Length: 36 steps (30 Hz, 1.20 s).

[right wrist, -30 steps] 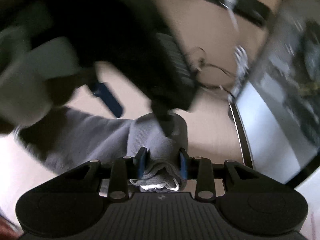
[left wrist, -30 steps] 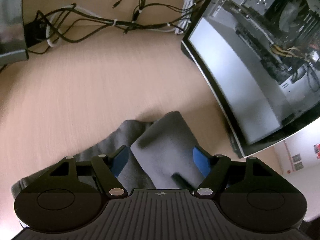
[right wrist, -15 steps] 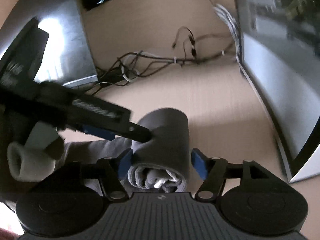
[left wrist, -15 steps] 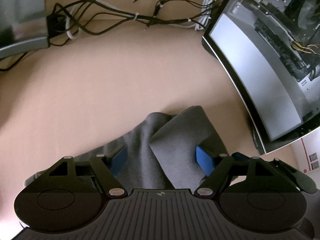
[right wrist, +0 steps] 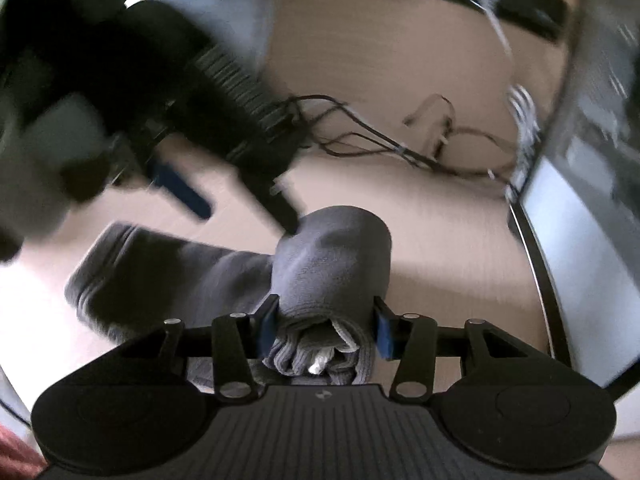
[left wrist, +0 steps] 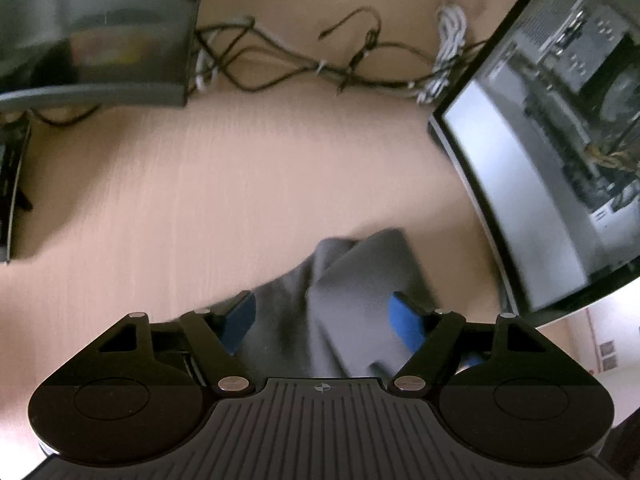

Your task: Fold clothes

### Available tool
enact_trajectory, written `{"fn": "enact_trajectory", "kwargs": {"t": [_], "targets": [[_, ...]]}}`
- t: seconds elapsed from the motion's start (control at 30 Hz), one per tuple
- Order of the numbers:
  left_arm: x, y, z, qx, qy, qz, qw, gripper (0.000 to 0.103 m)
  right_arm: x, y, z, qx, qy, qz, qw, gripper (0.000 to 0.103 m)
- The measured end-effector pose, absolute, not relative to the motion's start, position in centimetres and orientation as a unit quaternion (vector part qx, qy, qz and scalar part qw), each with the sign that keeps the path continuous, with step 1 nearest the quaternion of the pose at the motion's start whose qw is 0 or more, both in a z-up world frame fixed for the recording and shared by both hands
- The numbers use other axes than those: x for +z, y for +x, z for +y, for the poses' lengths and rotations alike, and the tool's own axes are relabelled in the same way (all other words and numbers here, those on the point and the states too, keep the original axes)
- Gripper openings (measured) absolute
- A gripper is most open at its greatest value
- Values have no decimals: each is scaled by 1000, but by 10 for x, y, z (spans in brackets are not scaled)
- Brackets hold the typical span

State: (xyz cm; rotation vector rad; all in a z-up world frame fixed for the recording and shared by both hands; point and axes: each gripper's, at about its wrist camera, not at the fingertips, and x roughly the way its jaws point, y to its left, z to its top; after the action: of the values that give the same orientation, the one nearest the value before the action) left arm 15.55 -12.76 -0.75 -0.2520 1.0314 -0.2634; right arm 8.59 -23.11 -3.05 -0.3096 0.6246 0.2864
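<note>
A grey sock (right wrist: pixel 332 260) lies on the beige table, rolled up at its right end, with its cuff (right wrist: pixel 108 264) stretched out to the left. My right gripper (right wrist: pixel 323 326) is shut on the rolled end; the roll fills the gap between its blue pads. My left gripper (left wrist: pixel 324 316) is open above the same grey sock (left wrist: pixel 352 292), its blue pads (left wrist: pixel 404 320) on either side of the fabric. In the right wrist view the left gripper (right wrist: pixel 240 204) hangs blurred over the sock, one fingertip close to the top of the roll.
An open computer case (left wrist: pixel 560 132) stands on the right. A tangle of black and white cables (left wrist: pixel 340 68) lies at the back of the table (left wrist: pixel 200 184). A dark device (left wrist: pixel 92 40) sits at the back left.
My right gripper was open half a second ago and has closed on the rolled end. My left gripper has lifted a little and stays open over the sock.
</note>
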Motion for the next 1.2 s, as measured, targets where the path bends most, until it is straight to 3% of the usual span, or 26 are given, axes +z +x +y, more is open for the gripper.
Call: {"fn": "enact_trajectory", "kwargs": {"t": [0.17, 0.3, 0.47, 0.6, 0.83, 0.9, 0.97, 1.03, 1.2], "targets": [[-11, 157, -132, -112, -92, 492, 859, 80, -35, 66, -196, 191, -259, 269, 908, 47], [-24, 157, -123, -95, -85, 502, 856, 84, -32, 64, -194, 216, -239, 272, 906, 51], [-32, 148, -99, -79, -99, 505, 854, 86, -12, 80, -231, 261, -52, 316, 911, 67], [-39, 142, -80, -70, -123, 511, 848, 89, -15, 109, -265, 263, 121, 360, 887, 72], [-45, 138, -64, -57, -134, 519, 843, 91, -55, 144, -263, 258, 230, 419, 839, 78], [-46, 138, -62, -54, -136, 520, 841, 91, -63, 147, -259, 257, 251, 428, 829, 73], [-47, 140, -61, -53, -138, 519, 842, 91, -59, 144, -254, 250, 229, 420, 842, 54], [-47, 144, -64, -58, -137, 518, 843, 90, -55, 143, -254, 242, 212, 412, 853, 48], [-46, 159, -95, -88, -114, 512, 847, 90, -52, 143, -272, 201, 195, 396, 875, 44]]}}
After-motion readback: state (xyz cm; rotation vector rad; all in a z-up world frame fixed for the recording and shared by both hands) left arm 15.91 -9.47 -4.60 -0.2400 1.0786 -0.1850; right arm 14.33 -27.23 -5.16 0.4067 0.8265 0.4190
